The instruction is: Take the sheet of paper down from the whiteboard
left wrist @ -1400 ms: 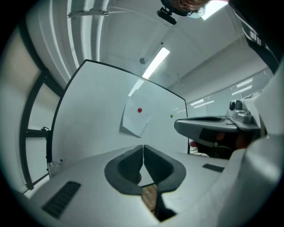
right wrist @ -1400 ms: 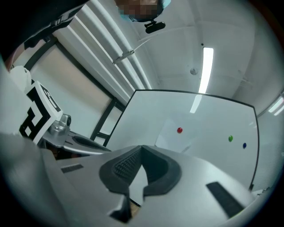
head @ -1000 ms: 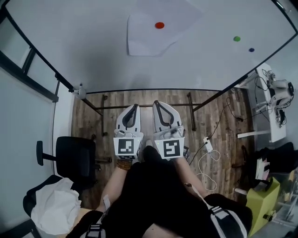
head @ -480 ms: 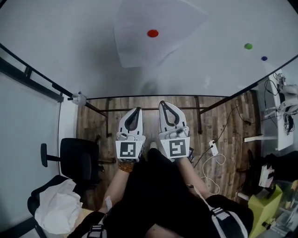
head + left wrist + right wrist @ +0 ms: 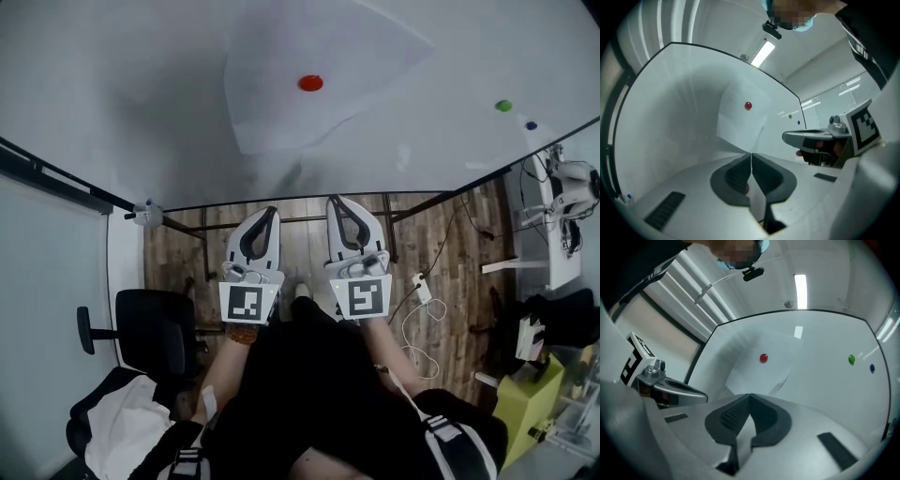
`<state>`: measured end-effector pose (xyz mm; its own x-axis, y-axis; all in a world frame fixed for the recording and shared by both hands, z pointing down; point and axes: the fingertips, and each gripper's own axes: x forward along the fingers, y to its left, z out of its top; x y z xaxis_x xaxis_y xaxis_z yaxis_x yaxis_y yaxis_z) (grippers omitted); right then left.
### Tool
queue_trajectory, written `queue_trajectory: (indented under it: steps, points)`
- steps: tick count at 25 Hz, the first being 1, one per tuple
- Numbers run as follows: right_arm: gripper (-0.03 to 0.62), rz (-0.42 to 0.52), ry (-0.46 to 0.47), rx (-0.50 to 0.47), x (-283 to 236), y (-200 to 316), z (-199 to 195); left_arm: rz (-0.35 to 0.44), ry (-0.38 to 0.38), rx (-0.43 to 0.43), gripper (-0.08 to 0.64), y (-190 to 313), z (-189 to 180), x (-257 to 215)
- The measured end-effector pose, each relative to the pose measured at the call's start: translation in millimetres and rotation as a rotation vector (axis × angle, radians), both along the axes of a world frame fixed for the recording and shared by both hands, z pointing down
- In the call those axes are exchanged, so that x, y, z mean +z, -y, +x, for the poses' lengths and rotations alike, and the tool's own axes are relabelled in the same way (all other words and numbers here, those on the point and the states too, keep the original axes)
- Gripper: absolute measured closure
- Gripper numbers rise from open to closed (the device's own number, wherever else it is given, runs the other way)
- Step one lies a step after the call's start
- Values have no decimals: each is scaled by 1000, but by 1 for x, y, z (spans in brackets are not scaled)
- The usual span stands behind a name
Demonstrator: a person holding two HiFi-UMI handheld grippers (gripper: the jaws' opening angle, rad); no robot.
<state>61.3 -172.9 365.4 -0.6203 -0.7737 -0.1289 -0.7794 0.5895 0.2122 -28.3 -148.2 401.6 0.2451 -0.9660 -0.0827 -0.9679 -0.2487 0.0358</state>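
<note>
A white rectangular sheet of paper (image 5: 281, 103) is seen on the large white whiteboard (image 5: 112, 103), pinned by 1 round red magnet (image 5: 310, 82) set near its upper middle. 2 smaller magnets, 1 green (image 5: 503, 106) and 1 blue (image 5: 532, 125), are found well apart from it to the right, holding nothing.

The left gripper (image 5: 270, 210) and the right gripper (image 5: 337, 200) are held side by side in front of the board, short of it and not touching it. In the left gripper view the jaws of the left gripper (image 5: 751, 154) are pressed together with nothing between them. The same is shown for the right gripper (image 5: 749, 394) in the right gripper view: its jaws are closed and empty.

The sheet lies ahead of and above both pairs of jaws, hung slightly askew, with its longer sides running roughly up the board. Its lower left corner (image 5: 717, 136) is placed above the left jaws. Its lower right corner (image 5: 787, 377) is lifted off the board in a curl, up and to the right of the right jaws. That lifted corner is judged the easier hold, and the right gripper the nearer to it. Either pair of jaws would have to be opened before anything is taken.
</note>
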Motion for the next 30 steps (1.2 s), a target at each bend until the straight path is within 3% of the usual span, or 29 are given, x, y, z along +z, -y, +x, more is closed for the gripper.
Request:
queue_trajectory:
  steps: [13, 22, 30]
  points:
    - [594, 74, -81, 70, -30, 22, -29, 79, -63, 124, 543, 37, -35, -27]
    - [594, 90, -156, 139, -35, 34, -27, 93, -76, 169, 543, 51, -41, -33]
    - [594, 158, -217, 158, -52, 43, -28, 88, -84, 203, 543, 60, -42, -33]
